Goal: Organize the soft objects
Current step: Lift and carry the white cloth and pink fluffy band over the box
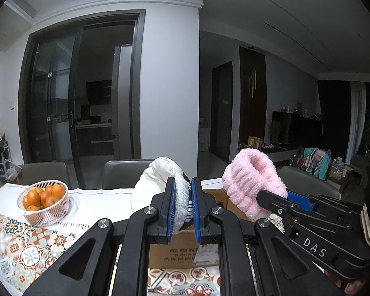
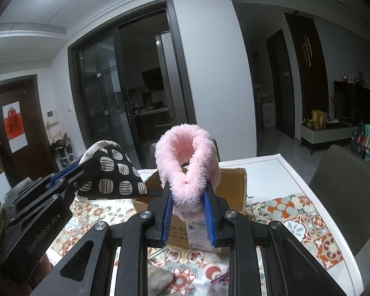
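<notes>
Indoors, dim: white walls, dark sliding glass doors (image 1: pixel 81 93), grey chairs behind white tabletop (image 2: pixel 266 170) under patterned tile-print cloth (image 1: pixel 14 244). White mesh basket of orange fruit (image 1: pixel 44 203) at left. Open brown cardboard box (image 2: pixel 234 185) ahead. Left tongs (image 1: pixel 182 209) clamped on black-and-white patterned fabric pouch (image 2: pixel 116 172), raised above box. Right tongs (image 2: pixel 188 212) pinching fluffy pink looped headband (image 2: pixel 187 157), also over box.

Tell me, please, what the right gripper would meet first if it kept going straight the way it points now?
Probably nothing close: the right gripper, shut on the pink fluffy headband, aims above the cardboard box towards a chair back; depth is unclear.
</notes>
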### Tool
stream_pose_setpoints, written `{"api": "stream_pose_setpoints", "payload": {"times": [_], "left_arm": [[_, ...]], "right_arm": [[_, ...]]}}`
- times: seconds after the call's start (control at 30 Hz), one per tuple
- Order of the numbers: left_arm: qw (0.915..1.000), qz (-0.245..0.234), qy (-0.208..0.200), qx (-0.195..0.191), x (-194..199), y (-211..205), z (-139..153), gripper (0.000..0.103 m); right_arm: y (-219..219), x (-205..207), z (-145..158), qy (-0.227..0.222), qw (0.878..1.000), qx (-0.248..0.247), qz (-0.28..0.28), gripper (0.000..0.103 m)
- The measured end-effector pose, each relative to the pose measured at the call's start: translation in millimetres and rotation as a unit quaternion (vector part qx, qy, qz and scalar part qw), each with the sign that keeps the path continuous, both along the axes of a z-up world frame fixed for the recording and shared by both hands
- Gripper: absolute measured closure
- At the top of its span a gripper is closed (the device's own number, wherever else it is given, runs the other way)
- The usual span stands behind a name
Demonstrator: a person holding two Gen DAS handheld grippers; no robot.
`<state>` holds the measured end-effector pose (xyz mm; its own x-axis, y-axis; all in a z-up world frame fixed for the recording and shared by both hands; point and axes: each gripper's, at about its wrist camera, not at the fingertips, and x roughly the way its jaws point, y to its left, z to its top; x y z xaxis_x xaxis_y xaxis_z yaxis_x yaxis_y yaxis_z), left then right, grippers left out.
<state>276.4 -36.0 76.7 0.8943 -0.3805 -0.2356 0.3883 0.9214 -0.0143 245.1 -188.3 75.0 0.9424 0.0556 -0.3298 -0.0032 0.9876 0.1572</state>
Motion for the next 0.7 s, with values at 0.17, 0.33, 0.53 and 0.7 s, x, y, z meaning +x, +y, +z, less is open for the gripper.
{"api": "stream_pose_setpoints", "payload": {"times": [0.17,0.33,0.53,0.7], "left_arm": [[1.0000,-0.003,0.001,0.005,19.1,-6.3,-4.5,0.089],[0.9999,-0.005,0.004,0.010,36.1,-16.0,-9.5,0.089],[0.9997,-0.008,0.015,0.016,59.1,-25.3,-18.1,0.089],[0.9992,-0.009,0.031,0.026,78.3,-34.3,-28.8,0.089]], "right_arm": [[-6.3,19.2,-2.0,0.003,1.000,-0.001,-0.004,0.079],[-12.1,37.7,-5.9,0.007,1.000,-0.004,-0.009,0.078],[-15.4,57.1,-13.3,0.019,1.000,-0.002,-0.010,0.078],[-17.2,73.8,-21.8,0.033,0.999,-0.004,-0.009,0.078]]}}
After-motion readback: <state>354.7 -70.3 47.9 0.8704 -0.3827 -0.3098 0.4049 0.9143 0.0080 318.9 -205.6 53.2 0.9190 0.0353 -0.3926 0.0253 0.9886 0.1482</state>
